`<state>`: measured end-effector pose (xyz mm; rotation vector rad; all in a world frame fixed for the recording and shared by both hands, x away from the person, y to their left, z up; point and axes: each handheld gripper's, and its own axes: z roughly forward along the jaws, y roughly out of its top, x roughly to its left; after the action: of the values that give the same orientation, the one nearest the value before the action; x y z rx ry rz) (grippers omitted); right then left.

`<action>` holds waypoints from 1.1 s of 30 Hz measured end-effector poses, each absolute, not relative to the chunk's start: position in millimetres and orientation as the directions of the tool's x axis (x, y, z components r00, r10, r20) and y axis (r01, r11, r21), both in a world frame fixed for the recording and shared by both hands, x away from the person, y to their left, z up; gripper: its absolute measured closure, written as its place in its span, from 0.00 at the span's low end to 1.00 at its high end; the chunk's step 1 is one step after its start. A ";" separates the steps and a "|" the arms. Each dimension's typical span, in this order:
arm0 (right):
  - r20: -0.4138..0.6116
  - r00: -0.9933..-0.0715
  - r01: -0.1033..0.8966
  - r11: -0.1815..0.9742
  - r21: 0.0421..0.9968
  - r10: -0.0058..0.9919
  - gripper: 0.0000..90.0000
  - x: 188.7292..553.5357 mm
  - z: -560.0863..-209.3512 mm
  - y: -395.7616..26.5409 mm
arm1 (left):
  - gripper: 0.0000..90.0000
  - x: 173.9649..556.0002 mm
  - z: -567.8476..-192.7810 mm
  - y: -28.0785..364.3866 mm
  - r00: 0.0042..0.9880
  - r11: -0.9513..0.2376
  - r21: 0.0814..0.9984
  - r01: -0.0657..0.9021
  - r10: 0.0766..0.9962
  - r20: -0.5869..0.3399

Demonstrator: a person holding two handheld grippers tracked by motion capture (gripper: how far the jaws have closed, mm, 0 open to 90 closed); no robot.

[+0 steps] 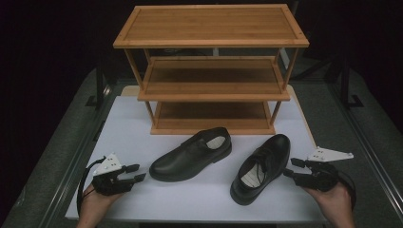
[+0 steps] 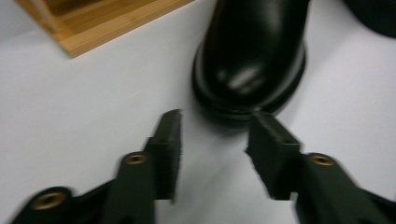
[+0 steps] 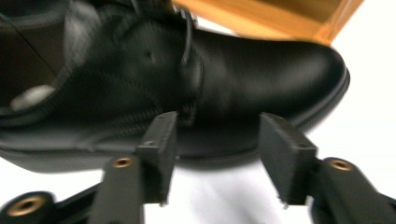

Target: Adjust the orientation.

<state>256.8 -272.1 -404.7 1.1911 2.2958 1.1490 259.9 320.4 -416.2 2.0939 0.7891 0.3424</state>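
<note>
You hold a two-jaw gripper in each hand over a white tabletop (image 1: 142, 118), and two black leather shoes lie between them. A three-tier wooden rack (image 1: 211, 71) stands at the far edge of the tabletop, its shelves bare.

Your left gripper (image 1: 136, 172) sits near the near-left corner, pointing right at the left shoe (image 1: 192, 154). That shoe lies in the middle of the tabletop, just in front of the rack, toe toward your left gripper and heel toward the rack. In the left gripper view, the jaws stand partly spread with only white surface between them, their tips just short of the shoe's (image 2: 252, 51) rounded toe.

Your right gripper (image 1: 291, 167) sits near the near-right corner, pointing left at the right shoe (image 1: 262, 167). That shoe lies with its toe toward the rack and its heel toward the near edge. In the right gripper view, the jaws are partly spread and grip nothing, their tips right beside the shoe's (image 3: 210, 88) side by the laces.
</note>
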 end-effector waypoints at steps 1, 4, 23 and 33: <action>0.100 -0.615 0.539 0.325 0.777 0.782 0.60 258.4 -400.6 -271.6 | 0.71 259.6 -415.2 319.4 0.767 -0.439 0.799 0.412 0.640 -0.044; 0.105 -0.643 0.516 0.327 0.792 0.759 0.76 262.8 -387.5 -266.0 | 0.88 258.7 -410.9 313.8 0.780 -0.438 0.795 0.420 0.622 -0.069; 0.109 -0.787 0.427 0.408 0.807 0.607 1.00 332.3 -350.4 -206.5 | 1.00 258.8 -411.1 295.1 0.794 -0.455 0.764 0.457 0.596 -0.120; 0.117 -0.821 0.421 0.454 0.786 0.558 1.00 372.8 -351.6 -174.5 | 1.00 262.0 -414.3 283.9 0.805 -0.473 0.754 0.456 0.580 -0.123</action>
<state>372.8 -174.5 -351.6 0.8630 2.5408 1.3045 262.0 283.9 -414.3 2.1484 0.7618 0.1879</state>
